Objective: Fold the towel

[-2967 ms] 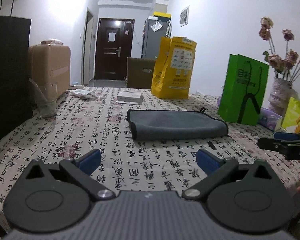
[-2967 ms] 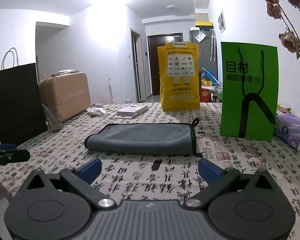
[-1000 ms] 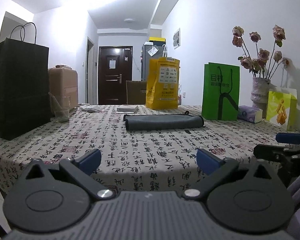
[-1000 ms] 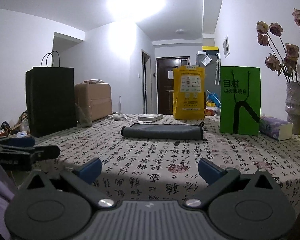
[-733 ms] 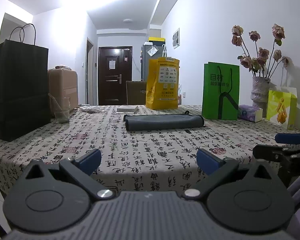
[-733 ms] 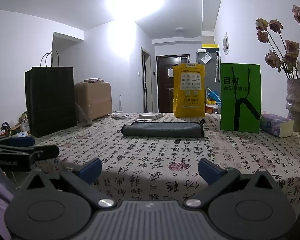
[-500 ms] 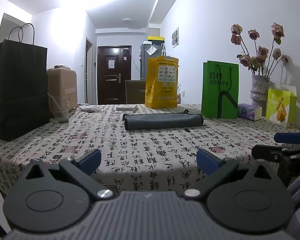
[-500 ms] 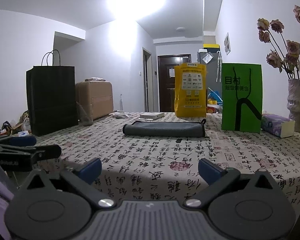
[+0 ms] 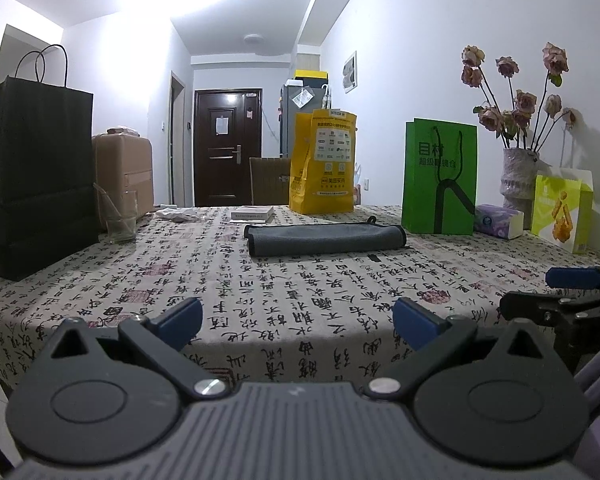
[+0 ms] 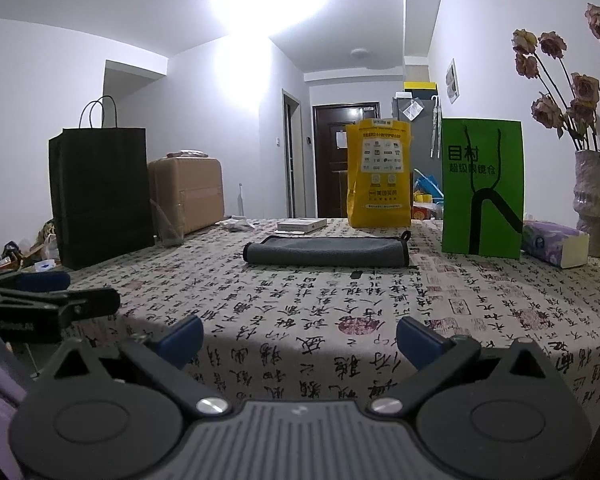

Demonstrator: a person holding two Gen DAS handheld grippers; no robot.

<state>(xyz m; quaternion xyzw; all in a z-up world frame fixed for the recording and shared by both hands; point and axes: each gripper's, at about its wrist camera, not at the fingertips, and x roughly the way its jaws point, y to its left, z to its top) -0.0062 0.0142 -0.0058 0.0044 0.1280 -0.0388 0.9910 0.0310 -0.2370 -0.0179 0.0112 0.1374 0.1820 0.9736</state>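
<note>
A grey towel [image 9: 326,239] lies folded into a flat band in the middle of the table, and it also shows in the right wrist view [image 10: 326,251]. My left gripper [image 9: 296,322] is open and empty, low at the table's near edge, far short of the towel. My right gripper [image 10: 300,340] is open and empty, also back at the near edge. Each gripper shows side-on in the other's view, the right one [image 9: 560,292] and the left one [image 10: 48,296].
The table has a calligraphy-print cloth [image 9: 300,280]. Around it stand a black paper bag [image 9: 36,176], a glass [image 9: 120,216], a yellow bag [image 9: 324,164], a green bag [image 9: 440,178], a tissue pack [image 9: 498,220], a vase of dried roses [image 9: 518,184] and a white box [image 9: 252,213].
Over three seconds both grippers drew back from above the table and dropped to the level of its near edge. In the last second they barely move. The towel has not moved.
</note>
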